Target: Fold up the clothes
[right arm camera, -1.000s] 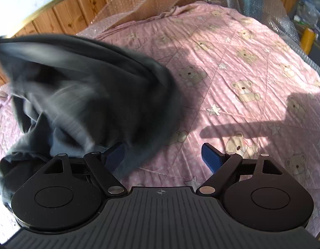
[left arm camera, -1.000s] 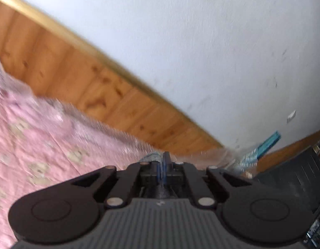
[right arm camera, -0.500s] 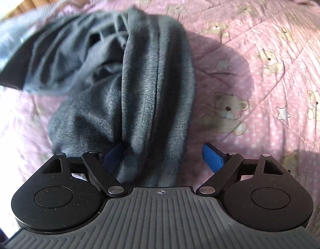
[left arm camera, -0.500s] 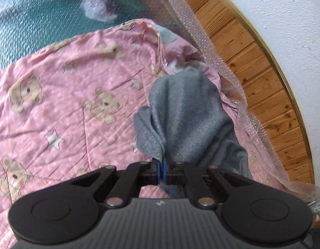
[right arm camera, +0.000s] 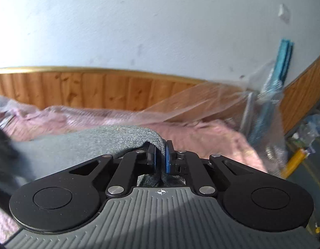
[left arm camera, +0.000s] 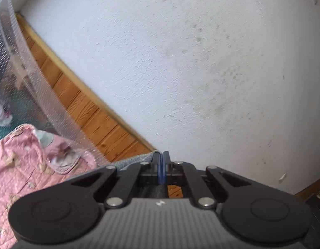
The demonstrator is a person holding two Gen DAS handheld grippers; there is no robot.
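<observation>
From the left wrist camera, the left gripper (left arm camera: 162,167) has its two blue pads pressed flat together. A thin edge of the grey cloth (left arm camera: 137,160) peeks out just to the left of the pads and runs down behind the black arms, so the pads seem to pinch it (only a small strip shows). Far behind is a big white wall (left arm camera: 191,62) with a wood panel (left arm camera: 85,108) running slantwise under it. At the near left lies the pink blanket (left arm camera: 19,166) with little bears on it. A sheet of clear bubble wrap (left arm camera: 21,62) hangs over the far left side.

From the right wrist camera, the right gripper (right arm camera: 160,159) is closing its jaws, and the grey cloth (right arm camera: 93,141) is between them. The cloth folds over the left pad and spreads out to the left, lifted above the blanket. A bit of it also hangs down under the pads. The pink blanket (right arm camera: 211,139) lies behind, blurry, with clear plastic (right arm camera: 201,103) on its far edge. The wood panel (right arm camera: 77,89) and the white wall (right arm camera: 139,20) are beyond. On the right, a blue stick (right arm camera: 284,58) leans on the wall.
</observation>
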